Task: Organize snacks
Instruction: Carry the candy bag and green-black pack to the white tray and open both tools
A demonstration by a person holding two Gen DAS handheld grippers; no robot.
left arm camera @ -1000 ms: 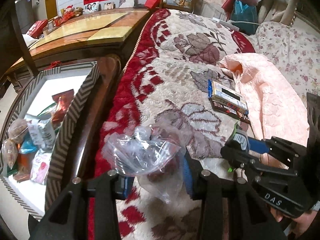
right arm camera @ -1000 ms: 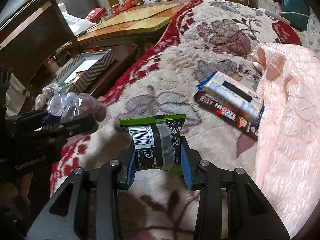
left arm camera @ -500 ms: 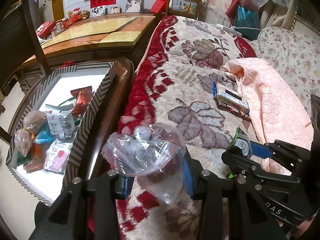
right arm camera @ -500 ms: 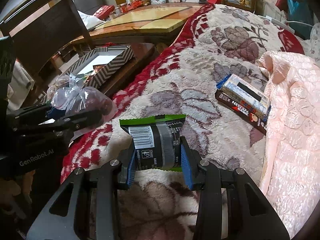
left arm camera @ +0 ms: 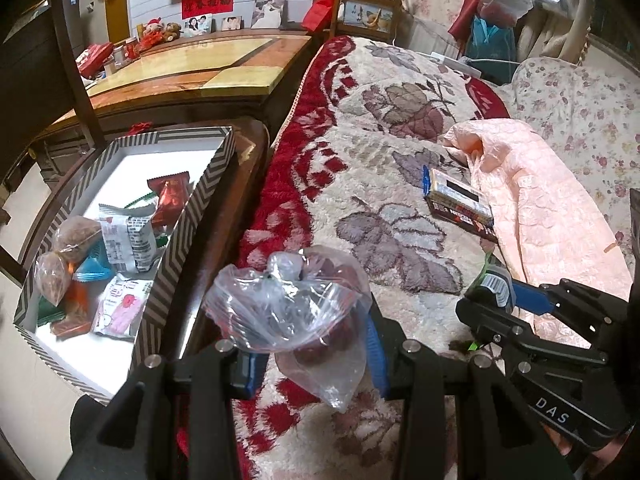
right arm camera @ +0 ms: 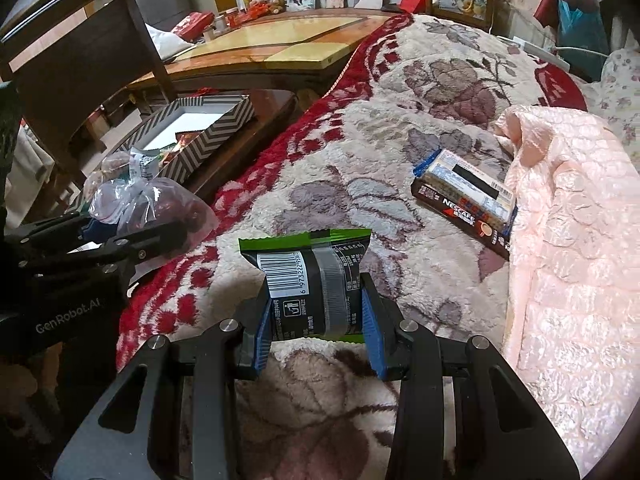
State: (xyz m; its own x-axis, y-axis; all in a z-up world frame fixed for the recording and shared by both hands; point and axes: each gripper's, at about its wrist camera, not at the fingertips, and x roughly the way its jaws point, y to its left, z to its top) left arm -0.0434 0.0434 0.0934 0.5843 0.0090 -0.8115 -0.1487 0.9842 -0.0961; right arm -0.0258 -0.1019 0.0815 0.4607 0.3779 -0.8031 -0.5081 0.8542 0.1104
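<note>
Changes since a second ago:

- Left gripper (left arm camera: 312, 354), carrying the clear plastic bag (left arm camera: 294, 312): shifted away from the floral blanket (left arm camera: 384, 184) and slightly up, so more of the room shows around it.
- Striped box (left arm camera: 188, 220): now seen almost whole in the left wrist view, its far end and the wrapped snacks inside uncovered.
- Right gripper (right arm camera: 318, 334), carrying the green-edged packet (right arm camera: 310, 284): likewise shifted back and up; the coffee boxes (right arm camera: 464, 196) sit farther off.
- Left gripper in the right wrist view: higher against the blanket's red border.
</note>
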